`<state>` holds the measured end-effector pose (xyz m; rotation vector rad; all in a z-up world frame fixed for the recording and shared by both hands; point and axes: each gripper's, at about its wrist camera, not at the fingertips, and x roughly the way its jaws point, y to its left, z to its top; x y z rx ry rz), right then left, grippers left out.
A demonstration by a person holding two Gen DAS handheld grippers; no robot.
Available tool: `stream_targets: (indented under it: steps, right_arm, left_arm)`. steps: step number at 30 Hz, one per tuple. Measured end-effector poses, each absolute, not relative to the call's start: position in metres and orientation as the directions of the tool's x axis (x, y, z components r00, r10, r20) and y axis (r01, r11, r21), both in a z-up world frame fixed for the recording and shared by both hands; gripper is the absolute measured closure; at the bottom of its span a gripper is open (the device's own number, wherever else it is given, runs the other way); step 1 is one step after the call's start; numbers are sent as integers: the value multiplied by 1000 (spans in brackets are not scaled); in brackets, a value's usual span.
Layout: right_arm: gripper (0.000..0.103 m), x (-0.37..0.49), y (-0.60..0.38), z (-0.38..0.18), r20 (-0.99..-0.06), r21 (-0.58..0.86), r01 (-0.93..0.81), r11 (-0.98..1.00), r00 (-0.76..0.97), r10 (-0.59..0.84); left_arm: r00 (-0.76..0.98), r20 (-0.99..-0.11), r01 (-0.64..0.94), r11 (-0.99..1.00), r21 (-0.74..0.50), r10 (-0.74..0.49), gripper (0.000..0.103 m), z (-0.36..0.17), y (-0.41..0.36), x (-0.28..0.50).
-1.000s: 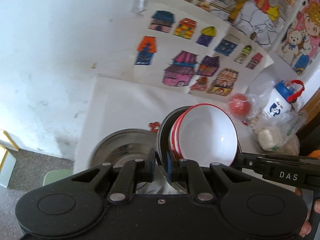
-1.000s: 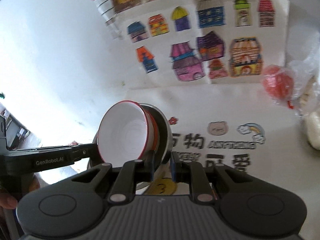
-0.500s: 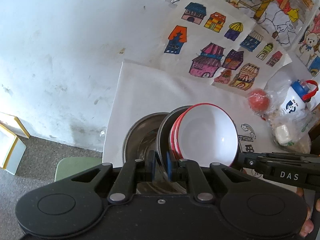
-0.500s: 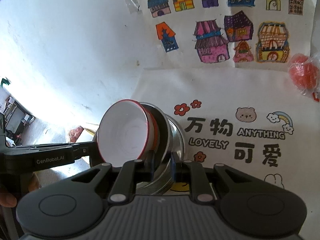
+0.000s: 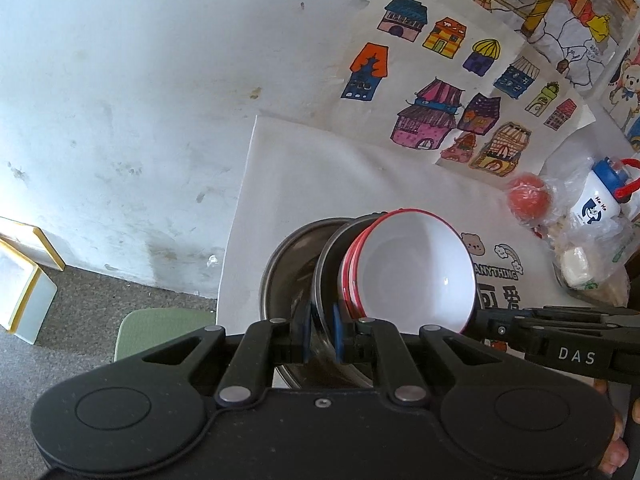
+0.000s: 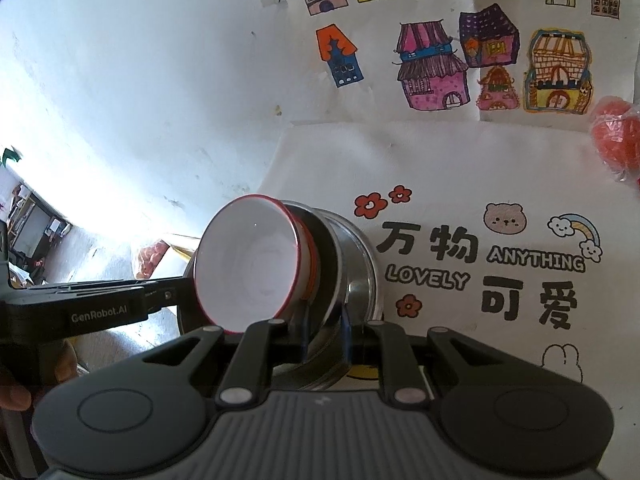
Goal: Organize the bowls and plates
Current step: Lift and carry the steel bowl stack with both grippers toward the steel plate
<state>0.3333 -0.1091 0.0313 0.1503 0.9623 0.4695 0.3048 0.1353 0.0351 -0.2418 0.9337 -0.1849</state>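
Lower centre of the left view, the left hand-held gripper [image 5: 319,334] pinches the rim of a steel plate [image 5: 326,276] carrying stacked red-rimmed bowls [image 5: 416,268]; a steel basin [image 5: 288,272] sits behind on the bench [image 5: 320,176]; the right hand-held gripper [image 6: 325,334] clamps the same plate's opposite rim.

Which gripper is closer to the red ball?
Right. The right gripper grips the side of the bowl stack facing the red ball; the left gripper grips the far side.

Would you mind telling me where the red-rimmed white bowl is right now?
The red-rimmed white bowl is tilted on edge inside the steel plates, held over the table's left end.
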Motion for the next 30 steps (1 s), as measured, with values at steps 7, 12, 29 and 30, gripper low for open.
stream_targets:
  steps: [7, 12, 29, 30]
  right_arm:
    - [85, 334, -108, 29, -757, 326, -315, 892, 478, 445]
    - [85, 334, -107, 29, -759, 324, -315, 892, 477, 444]
    - [85, 338, -105, 26, -769, 325, -316, 891, 460, 443]
    - [85, 338, -105, 26, -769, 325, -316, 891, 459, 444]
  left_arm:
    - [577, -774, 48, 957, -285, -260, 92, 31, 135, 307]
    - [574, -777, 44, 957, -285, -258, 92, 30, 134, 308]
    - [568, -785, 36, 961, -275, -246, 92, 29, 133, 309]
    - [569, -785, 34, 961, -276, -246, 92, 29, 133, 309]
